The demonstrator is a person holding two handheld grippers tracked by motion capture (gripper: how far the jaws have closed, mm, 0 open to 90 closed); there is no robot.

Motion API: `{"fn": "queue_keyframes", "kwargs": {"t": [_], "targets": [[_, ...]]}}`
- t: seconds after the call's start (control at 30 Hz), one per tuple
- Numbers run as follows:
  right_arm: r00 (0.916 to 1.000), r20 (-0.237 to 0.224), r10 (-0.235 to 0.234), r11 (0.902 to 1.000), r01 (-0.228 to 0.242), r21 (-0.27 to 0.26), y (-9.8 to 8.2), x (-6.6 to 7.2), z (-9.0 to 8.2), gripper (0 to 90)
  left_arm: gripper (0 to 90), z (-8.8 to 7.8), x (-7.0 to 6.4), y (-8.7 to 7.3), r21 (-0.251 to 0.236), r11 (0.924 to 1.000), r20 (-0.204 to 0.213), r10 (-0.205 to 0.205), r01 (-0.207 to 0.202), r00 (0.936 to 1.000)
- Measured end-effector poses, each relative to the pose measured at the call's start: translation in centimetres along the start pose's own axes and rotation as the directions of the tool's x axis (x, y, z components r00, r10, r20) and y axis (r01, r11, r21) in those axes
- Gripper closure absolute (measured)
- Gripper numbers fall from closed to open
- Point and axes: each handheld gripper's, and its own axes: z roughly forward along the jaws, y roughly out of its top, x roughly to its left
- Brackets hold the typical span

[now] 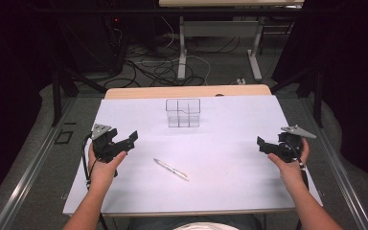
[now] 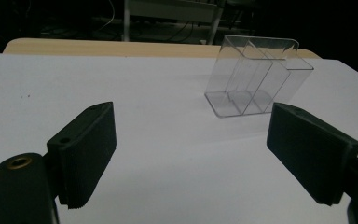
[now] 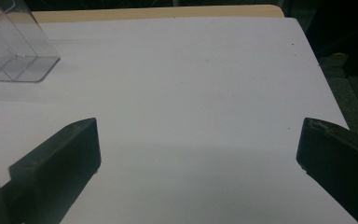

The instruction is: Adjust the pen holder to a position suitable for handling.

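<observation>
A clear plastic holder (image 1: 183, 113) with several compartments stands upright at the far middle of the white sheet (image 1: 220, 158); the holder (image 2: 256, 74) is empty inside. A silver pen (image 1: 171, 169) lies flat on the sheet, nearer the person, between the two hands. My left gripper (image 1: 127, 140) is held at the sheet's left side, open, jaws empty and aimed toward the holder. My right gripper (image 1: 262, 143) is held at the right side, open wide with nothing between its jaws (image 3: 196, 154). The holder (image 3: 14, 51) appears at the top left of the right gripper view.
The white sheet covers a wooden table (image 1: 187, 91) whose far edge shows beyond the holder. Behind it are table legs (image 1: 182, 52) and loose cables (image 1: 148, 67) on the floor. Metal rails (image 1: 33, 167) run along both sides.
</observation>
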Motion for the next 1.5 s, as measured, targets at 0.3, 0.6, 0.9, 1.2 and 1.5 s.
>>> {"fn": "queue_keyframes", "kwargs": {"t": [0.3,0.6,0.9,1.2,1.5], "targets": [[0.9999,-0.009,-0.004,1.0000,0.004,0.008,-0.1,0.2,0.1,0.0,22.0,1.4,-1.6,3.1,0.017,0.9997,0.014,0.015,-0.016,0.9998],[0.9999,-0.009,0.007,1.0000,-0.007,0.005,-0.2,0.4,0.0,0.0,34.1,3.0,-3.5,6.4,-0.005,0.9997,0.027,0.024,-0.024,0.9994],[0.9999,-0.014,0.008,0.9992,-0.007,0.038,-0.1,0.3,-0.3,0.0,35.0,5.1,-5.0,8.4,0.015,0.9989,0.025,0.045,-0.045,0.9987],[0.9995,-0.018,0.027,0.9995,-0.026,0.015,-0.3,0.4,-0.1,0.0,39.2,7.0,-5.8,10.7,0.049,0.9988,0.041,-0.011,0.009,0.9991],[0.9987,-0.034,0.038,0.9991,-0.038,0.018,-0.3,0.5,-0.1,0.0,43.6,8.8,-6.2,11.7,0.090,0.9951,0.011,-0.042,0.040,0.9991]]}}
